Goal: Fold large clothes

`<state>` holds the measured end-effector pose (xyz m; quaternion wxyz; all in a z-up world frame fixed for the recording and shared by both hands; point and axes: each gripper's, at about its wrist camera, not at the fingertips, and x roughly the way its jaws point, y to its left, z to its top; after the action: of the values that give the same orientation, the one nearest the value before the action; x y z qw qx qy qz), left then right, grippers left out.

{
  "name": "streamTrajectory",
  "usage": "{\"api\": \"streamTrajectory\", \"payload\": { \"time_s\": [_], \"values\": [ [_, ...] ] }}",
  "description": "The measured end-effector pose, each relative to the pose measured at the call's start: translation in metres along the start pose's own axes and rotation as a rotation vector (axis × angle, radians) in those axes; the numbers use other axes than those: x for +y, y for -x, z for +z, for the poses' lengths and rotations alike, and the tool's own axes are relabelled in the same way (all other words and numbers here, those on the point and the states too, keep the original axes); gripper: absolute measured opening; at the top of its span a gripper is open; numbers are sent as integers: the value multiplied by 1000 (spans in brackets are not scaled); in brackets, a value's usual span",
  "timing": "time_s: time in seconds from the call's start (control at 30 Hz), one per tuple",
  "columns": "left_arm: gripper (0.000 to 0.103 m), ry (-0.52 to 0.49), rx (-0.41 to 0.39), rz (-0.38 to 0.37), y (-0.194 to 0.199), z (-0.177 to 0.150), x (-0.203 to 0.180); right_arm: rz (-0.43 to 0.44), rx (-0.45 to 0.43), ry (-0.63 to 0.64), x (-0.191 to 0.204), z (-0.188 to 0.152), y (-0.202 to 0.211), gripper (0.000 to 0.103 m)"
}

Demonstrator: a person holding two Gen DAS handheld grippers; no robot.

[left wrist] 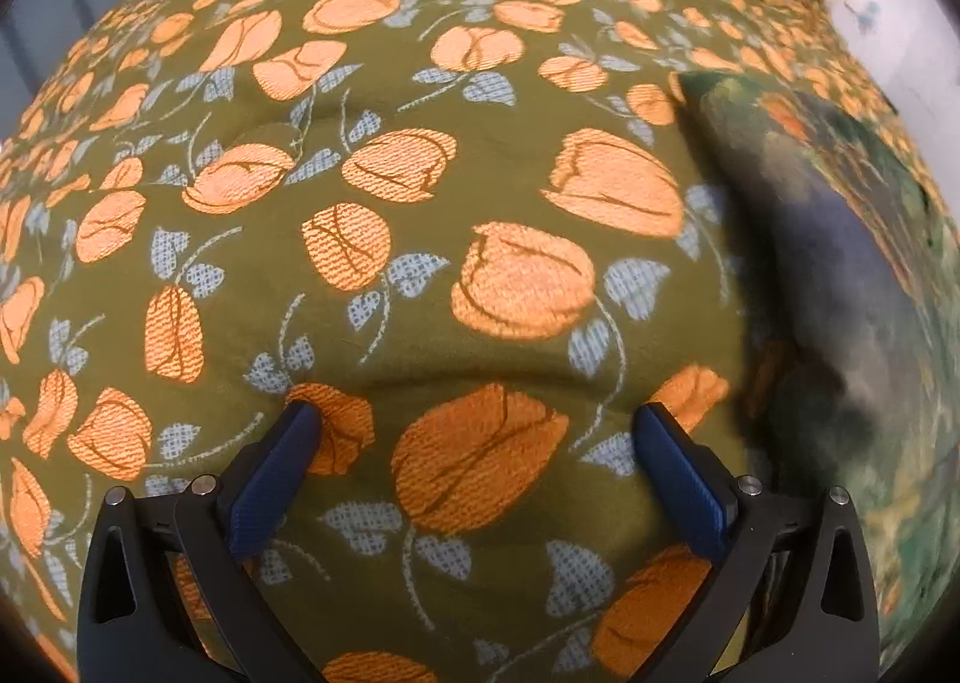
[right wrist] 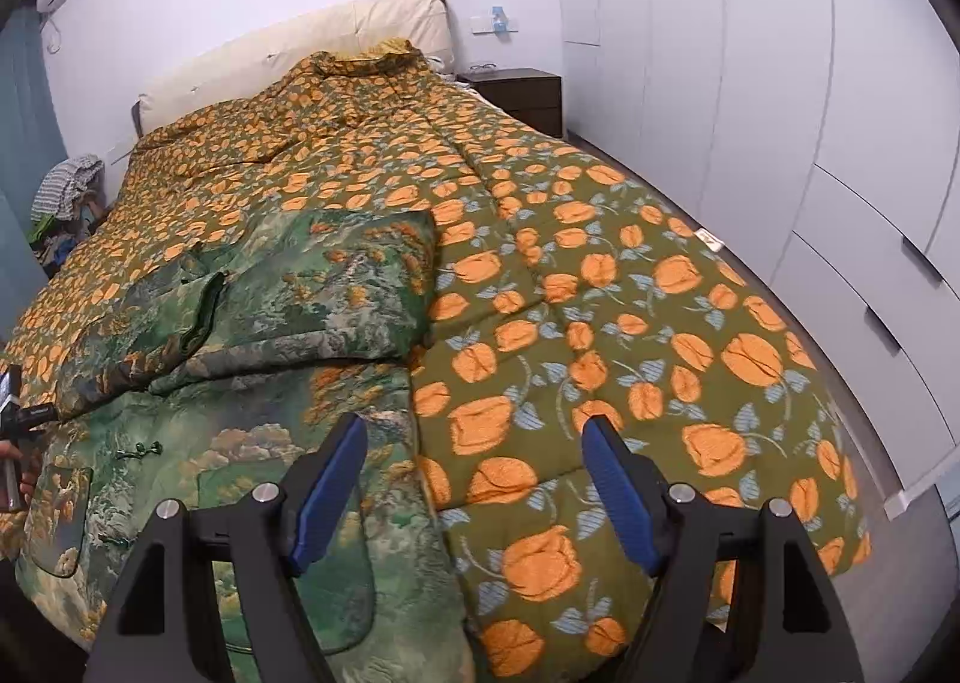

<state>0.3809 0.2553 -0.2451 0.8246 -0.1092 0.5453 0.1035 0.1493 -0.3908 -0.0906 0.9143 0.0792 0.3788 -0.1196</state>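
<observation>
A large green jacket [right wrist: 270, 323] with a landscape print lies partly folded on a bed, on an olive quilt [right wrist: 600, 293] with orange tulips. My right gripper [right wrist: 474, 467] is open and empty, held above the jacket's right edge near the bed's foot. My left gripper [left wrist: 474, 431] is open and empty, close over the quilt [left wrist: 420, 203]. The jacket [left wrist: 840, 263] shows blurred at the right of the left wrist view. The left gripper also shows at the far left edge of the right wrist view [right wrist: 18, 413].
A cream headboard [right wrist: 300, 41] stands at the bed's far end. White wardrobes [right wrist: 780, 83] line the right wall, with a dark nightstand [right wrist: 516, 89] beside the bed. A pile of clothes [right wrist: 60, 203] sits at the far left.
</observation>
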Motion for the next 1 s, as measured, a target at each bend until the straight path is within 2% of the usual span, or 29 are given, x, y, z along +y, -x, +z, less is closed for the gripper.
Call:
{"api": "streamTrajectory", "payload": {
  "time_s": [0.07, 0.13, 0.2, 0.27, 0.33, 0.4, 0.47, 0.53, 0.6, 0.7, 0.8, 0.9, 1.0],
  "values": [
    [103, 47, -16, 0, 5, 4, -1, 7, -10, 31, 7, 4, 0, 76],
    [101, 60, -55, -38, 22, 4, -2, 14, -25, 72, 13, 11, 2, 76],
    [98, 25, -101, -43, 50, 2, -5, 17, -42, 105, 15, 20, 5, 76],
    [97, -33, -198, -24, 100, -2, -6, 14, -71, 138, 14, 32, 10, 76],
    [97, -90, -355, 38, 174, -9, -3, 15, -98, 156, 13, 45, 15, 76],
    [102, -145, -519, 119, 249, -17, -1, 17, -128, 173, 11, 60, 22, 76],
    [103, -201, -702, 210, 330, -30, -2, 20, -189, 201, 10, 81, 38, 76],
    [103, -222, -831, 267, 393, -47, -4, 26, -248, 221, 10, 98, 56, 77],
    [103, -223, -912, 269, 442, -66, -7, 43, -313, 233, 12, 115, 79, 81],
    [103, -213, -937, 203, 476, -90, -10, 80, -371, 265, 20, 132, 108, 84],
    [103, -182, -819, 102, 476, -113, -19, 131, -368, 326, 31, 132, 128, 89],
    [103, -197, -708, -81, 440, -137, -34, 157, -294, 379, 40, 115, 126, 89],
    [103, -301, -559, -157, 378, -164, -56, 198, -132, 417, 41, 78, 99, 89]
  ]
}}
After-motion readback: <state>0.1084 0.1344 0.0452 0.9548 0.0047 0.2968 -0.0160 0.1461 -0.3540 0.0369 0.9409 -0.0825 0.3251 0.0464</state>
